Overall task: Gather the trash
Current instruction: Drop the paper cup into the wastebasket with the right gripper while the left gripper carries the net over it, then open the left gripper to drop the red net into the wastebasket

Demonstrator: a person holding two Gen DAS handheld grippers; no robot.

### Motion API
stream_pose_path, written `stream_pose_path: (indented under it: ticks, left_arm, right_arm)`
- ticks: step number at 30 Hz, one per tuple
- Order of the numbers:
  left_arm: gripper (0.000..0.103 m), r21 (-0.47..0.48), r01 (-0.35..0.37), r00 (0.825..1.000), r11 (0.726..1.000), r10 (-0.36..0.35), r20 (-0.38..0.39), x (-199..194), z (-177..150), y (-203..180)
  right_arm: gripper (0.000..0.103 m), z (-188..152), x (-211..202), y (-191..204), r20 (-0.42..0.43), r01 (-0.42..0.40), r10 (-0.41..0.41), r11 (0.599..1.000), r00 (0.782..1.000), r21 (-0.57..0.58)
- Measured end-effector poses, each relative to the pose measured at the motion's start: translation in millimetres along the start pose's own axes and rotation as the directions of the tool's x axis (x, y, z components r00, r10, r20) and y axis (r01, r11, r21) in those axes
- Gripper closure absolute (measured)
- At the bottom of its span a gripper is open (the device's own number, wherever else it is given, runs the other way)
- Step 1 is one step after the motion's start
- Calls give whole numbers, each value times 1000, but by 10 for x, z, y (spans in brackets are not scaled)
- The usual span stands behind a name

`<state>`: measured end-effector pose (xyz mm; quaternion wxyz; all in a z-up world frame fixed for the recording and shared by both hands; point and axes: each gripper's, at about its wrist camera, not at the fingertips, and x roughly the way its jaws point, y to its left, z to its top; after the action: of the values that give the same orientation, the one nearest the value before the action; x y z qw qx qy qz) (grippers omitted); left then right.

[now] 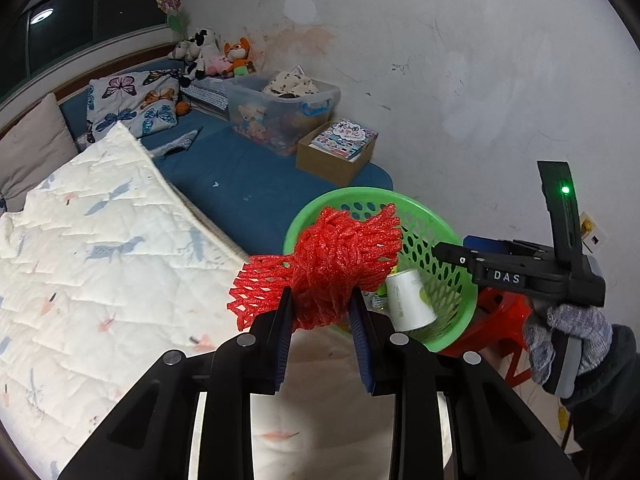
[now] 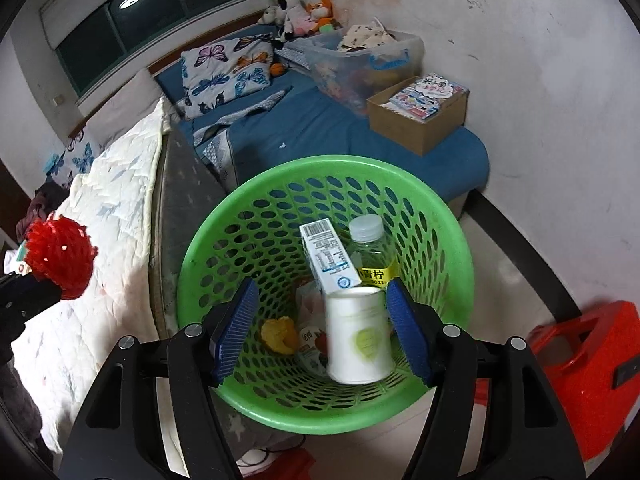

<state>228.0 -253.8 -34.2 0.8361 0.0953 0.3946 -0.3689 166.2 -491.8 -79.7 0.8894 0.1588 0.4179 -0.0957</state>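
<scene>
Red foam net [image 1: 332, 264] pinched between pads of left gripper [image 1: 322, 312], held over bed edge just beside green basket [image 1: 460, 292]. Right gripper [image 2: 320, 320] spread above basket; white paper cup [image 2: 358, 340] seen between its pads, contact unclear. Carton [image 2: 328, 258], bottle [image 2: 370, 252] lying inside basket.

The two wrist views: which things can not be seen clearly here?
- Cup: blurred in the right view, so whether a pad touches it is unclear.
- Basket bottom, left view: hidden by the red net.
- Small wrappers under the carton: too covered to identify.
</scene>
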Motion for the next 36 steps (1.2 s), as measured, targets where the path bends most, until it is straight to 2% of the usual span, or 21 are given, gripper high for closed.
stream_pose_path:
  ticks: [12,20,25,28,32,36]
  left_arm:
    - [76,1,37,998,999,-37,-48,397,206,-270]
    - [72,-9,46,995,999,-46,-89,670,258,-352]
    - [65,-20,42,995,999,-43,-93,750,273,-339]
    - [52,-36,55,995,998,-58,-79,734,276,-325]
    - [41,-33,63,996,997,-65,-65,689,237,-345]
    - [36,-50,58,997,997,-60,-54,597,201,-306]
  right_arm:
    - [27,-77,-248,-84,42,9,-8,1000,999,-20]
    - [27,-186,-319,-111,51,18,-16,999,999,-41]
    - [26,-224,-337,-90,54,18,-15,998,998,-52]
    - [26,-248,-350,-73,62,13,-10,999,998,-45]
    - [26,-270,-350,-37,61,17,-14,998,998,-55]
    - [26,-291,-393,9,68,20,-15,998,998,-68]
